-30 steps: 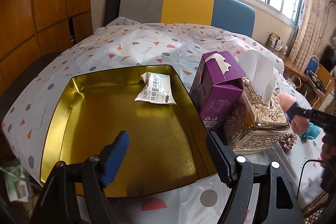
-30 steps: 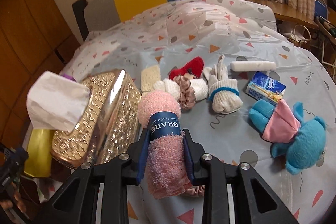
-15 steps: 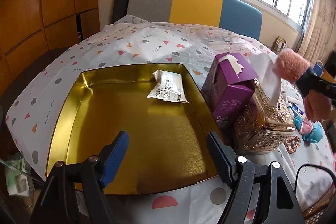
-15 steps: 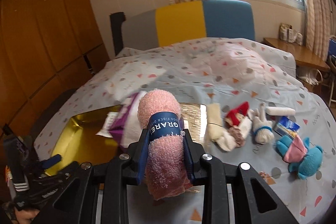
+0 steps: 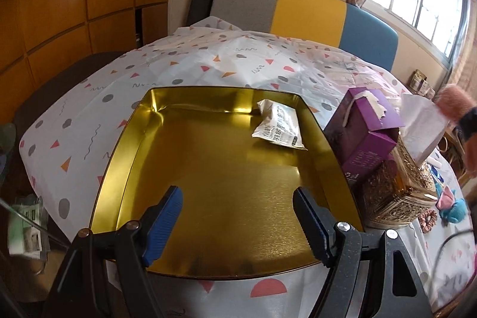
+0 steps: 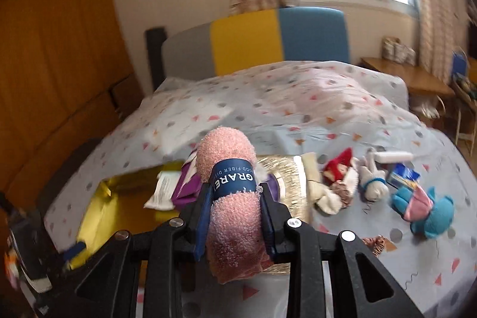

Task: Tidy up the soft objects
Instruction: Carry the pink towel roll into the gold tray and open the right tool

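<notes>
Pink fluffy towel roll (image 6: 231, 195) with dark blue paper band, pinched upright between the right gripper's pads, above the bed. Gold tray (image 5: 125, 157) on spotted sheet, open, holding one white packet (image 5: 278, 128) at its far right corner. Blue plush toy (image 6: 429, 210) and white socks (image 6: 372, 184) lie loose on the sheet at right.

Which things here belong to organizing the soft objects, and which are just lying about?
Part of the job:
pink towel roll, clamped in the right gripper
gold tray
blue plush toy
white socks
scrunchie

Just lying about:
purple box
gold tissue box
white packet
blue carton
</notes>
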`<state>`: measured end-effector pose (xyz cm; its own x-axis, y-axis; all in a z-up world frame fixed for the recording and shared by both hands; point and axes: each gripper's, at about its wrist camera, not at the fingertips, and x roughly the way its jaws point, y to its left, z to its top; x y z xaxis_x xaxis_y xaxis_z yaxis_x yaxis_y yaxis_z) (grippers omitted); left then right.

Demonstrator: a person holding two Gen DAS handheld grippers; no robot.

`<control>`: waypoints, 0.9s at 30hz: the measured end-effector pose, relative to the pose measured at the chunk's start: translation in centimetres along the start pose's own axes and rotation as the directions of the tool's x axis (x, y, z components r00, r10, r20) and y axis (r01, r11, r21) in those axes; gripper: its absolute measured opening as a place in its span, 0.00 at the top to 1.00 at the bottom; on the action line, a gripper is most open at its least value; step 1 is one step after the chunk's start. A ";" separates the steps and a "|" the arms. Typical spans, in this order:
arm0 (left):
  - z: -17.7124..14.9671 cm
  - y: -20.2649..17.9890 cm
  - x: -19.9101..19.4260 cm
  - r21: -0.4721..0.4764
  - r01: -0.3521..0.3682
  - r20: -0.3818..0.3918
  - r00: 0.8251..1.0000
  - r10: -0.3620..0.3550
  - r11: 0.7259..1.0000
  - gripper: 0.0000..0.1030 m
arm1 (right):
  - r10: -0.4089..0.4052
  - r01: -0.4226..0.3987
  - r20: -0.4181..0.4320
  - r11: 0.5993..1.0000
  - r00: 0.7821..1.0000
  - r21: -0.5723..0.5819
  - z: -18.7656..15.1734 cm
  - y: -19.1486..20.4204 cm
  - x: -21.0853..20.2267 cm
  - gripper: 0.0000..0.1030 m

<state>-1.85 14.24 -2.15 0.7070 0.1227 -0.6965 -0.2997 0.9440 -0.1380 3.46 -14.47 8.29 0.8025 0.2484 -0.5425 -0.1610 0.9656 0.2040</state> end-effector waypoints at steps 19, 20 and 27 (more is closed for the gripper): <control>0.3 2.5 -1.1 -0.050 -0.064 0.040 0.997 0.066 0.997 0.25 | 0.225 -0.277 -0.337 0.954 0.914 -0.113 -6.3 12.9 9.7 0.70; 0.2 2.7 -1.0 -0.052 -0.069 0.040 0.997 0.071 0.996 0.25 | 0.230 -0.288 -0.359 0.951 0.904 -0.114 -6.5 13.3 10.6 0.70; 0.1 2.5 -0.8 -0.030 -0.075 0.038 0.996 0.077 0.997 0.25 | 0.138 -0.218 -0.398 0.962 0.907 -0.163 -8.5 13.4 13.8 0.64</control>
<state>-3.08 16.54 -1.85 0.7058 0.2061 -0.6778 -0.3713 0.9225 -0.1061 7.54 2.52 -3.43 0.4767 0.3889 -0.7884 -0.4232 0.8876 0.1820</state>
